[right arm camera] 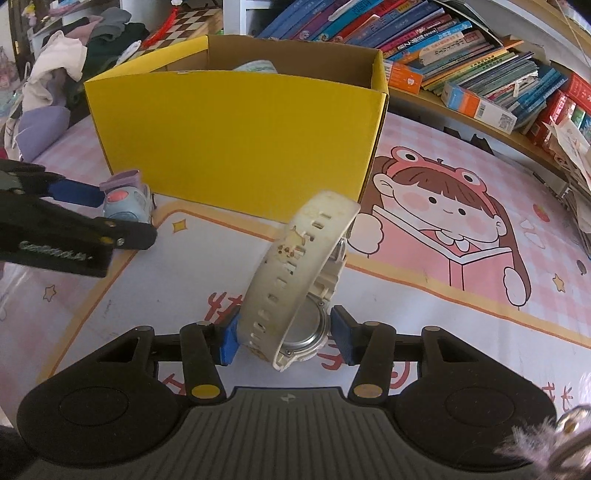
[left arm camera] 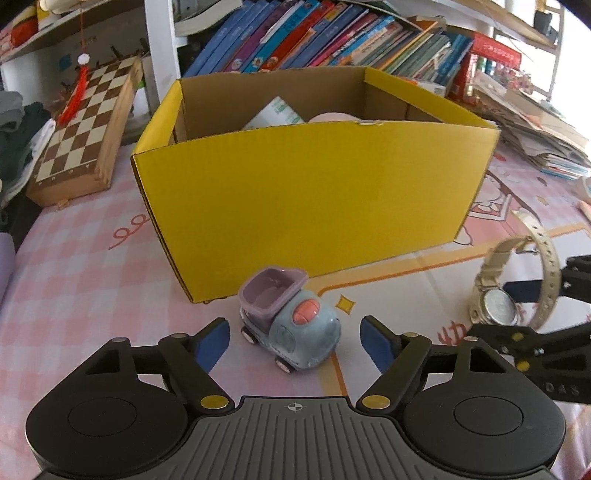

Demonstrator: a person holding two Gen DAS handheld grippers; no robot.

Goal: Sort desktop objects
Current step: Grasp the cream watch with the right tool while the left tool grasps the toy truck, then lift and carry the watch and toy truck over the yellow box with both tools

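A small blue toy truck with a purple bed is seen standing on the pink cartoon desk mat, just in front of the yellow cardboard box. The left gripper is held with its 2 blue-padded fingers spread wide on either side of the truck, touching neither side. A cream-strapped wristwatch is gripped by the right gripper, whose pads are closed against the strap and the metal case, with the strap arched up above the mat. Inside the box, a white packet and something pink are partly visible. A chessboard is leaned to the box's left, and rows of books are shelved behind
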